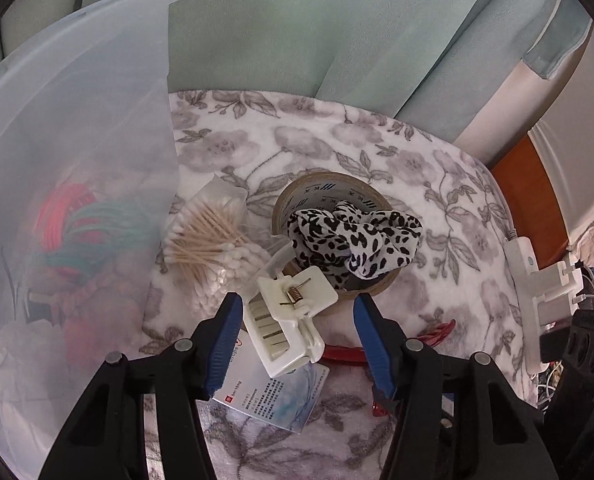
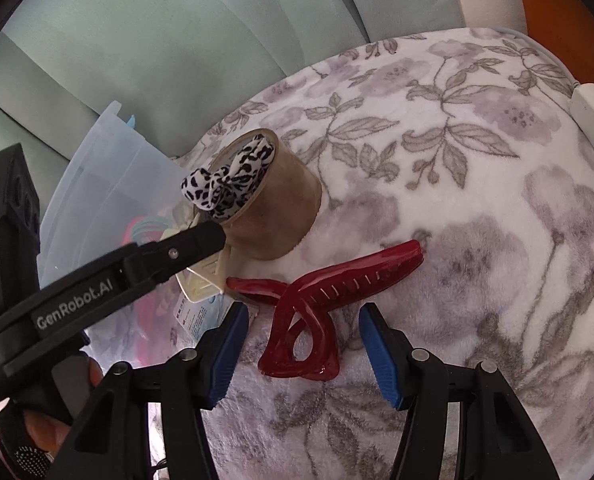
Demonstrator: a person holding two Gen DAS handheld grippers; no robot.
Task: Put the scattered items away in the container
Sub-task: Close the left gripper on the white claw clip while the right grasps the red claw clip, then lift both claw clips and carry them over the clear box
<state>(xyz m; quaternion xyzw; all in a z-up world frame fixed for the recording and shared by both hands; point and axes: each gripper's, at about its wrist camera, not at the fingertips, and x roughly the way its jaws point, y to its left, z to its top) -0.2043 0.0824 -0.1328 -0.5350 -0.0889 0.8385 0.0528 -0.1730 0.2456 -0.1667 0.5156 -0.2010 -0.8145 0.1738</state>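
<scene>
Two blue-padded fingers of the left hand-held gripper (image 1: 295, 320) stand apart in the left wrist view, with a white hair claw clip (image 1: 287, 320) between them; the left pad sits right at the clip's edge, the right pad is clear of it, and nothing is clamped. The clip lies on a printed card (image 1: 273, 396) on the floral blanket (image 1: 397, 152). Just beyond it stands a brown tape roll (image 1: 297, 196) with a leopard-print scrunchie (image 1: 353, 236) draped over its rim. To the left lies a bag of cotton swabs (image 1: 213, 240), beside the translucent container (image 1: 77, 128), which holds red and teal cords. A white power strip (image 1: 537, 280) lies at the far right.

In the right wrist view, the right hand-held gripper (image 2: 303, 320) is likewise held partly open, gripping nothing, its pads on either side of the near end of a dark red hair claw clip (image 2: 321, 292) lying on the blanket. The left hand-held gripper reaches in from the left, over the white clip near the tape roll, and the container sits at the far left.
</scene>
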